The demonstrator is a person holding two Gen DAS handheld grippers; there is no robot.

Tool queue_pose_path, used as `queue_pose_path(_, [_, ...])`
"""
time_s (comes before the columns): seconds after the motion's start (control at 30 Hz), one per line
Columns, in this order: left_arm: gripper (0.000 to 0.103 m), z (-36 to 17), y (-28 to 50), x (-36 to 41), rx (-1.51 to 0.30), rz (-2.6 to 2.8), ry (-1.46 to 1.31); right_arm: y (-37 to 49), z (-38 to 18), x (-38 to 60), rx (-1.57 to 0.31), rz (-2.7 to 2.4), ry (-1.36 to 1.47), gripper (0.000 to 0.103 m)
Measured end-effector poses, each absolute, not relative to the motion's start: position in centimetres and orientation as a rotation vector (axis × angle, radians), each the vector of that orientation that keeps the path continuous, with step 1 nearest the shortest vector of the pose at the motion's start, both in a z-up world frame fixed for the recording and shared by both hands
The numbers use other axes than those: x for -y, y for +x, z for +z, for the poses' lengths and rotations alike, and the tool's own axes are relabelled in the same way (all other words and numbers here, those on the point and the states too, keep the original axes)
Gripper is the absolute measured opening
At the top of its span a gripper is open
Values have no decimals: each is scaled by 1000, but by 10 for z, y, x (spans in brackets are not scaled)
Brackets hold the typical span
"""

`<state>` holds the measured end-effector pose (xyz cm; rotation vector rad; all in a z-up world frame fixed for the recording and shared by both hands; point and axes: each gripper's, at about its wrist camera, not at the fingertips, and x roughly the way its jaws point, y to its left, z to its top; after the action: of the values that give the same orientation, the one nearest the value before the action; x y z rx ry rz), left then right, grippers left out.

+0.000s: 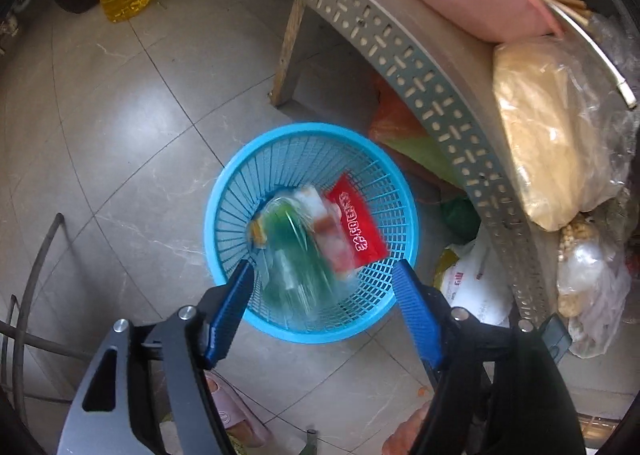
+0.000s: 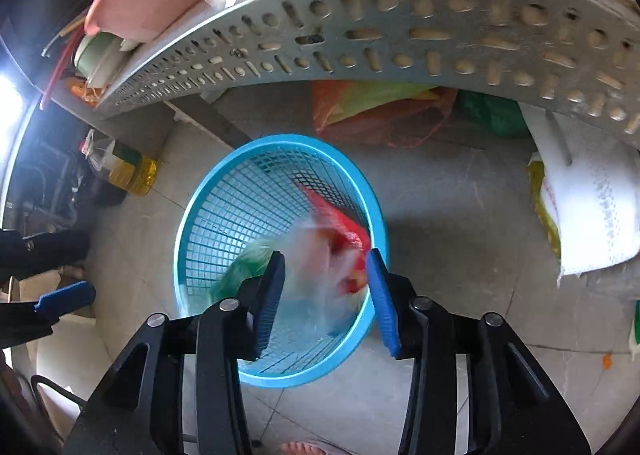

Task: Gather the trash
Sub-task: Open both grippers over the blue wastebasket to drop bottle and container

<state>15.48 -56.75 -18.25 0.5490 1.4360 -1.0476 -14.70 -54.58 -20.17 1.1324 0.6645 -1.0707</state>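
Both your tools hang spread over the blue basket (image 1: 256,159) on the floor: left tool (image 1: 324,275), right tool (image 2: 326,261). Blurred wrappers (image 1: 320,231) lie inside the basket, gripped by neither

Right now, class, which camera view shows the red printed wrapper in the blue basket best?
The left wrist view: the red printed wrapper lies flat, its lettering sharp, in the blue basket. The right wrist view shows only a motion-blurred red smear.

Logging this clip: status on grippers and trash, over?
Left hand-held gripper open, right hand-held gripper open, both above blue basket. Wrappers blurred, inside basket. Nothing blocking.
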Motion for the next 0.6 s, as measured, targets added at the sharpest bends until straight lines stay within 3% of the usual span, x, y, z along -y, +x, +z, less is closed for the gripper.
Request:
queue_pose_path(0.27, [69, -114, 155, 536, -1333, -1088, 450, -164, -177, 516, -655, -1044, 1114, 43])
queue_pose_path(0.6, [79, -9, 131, 428, -1138, -1186, 339, -152, -116, 474, -641, -941, 958, 57])
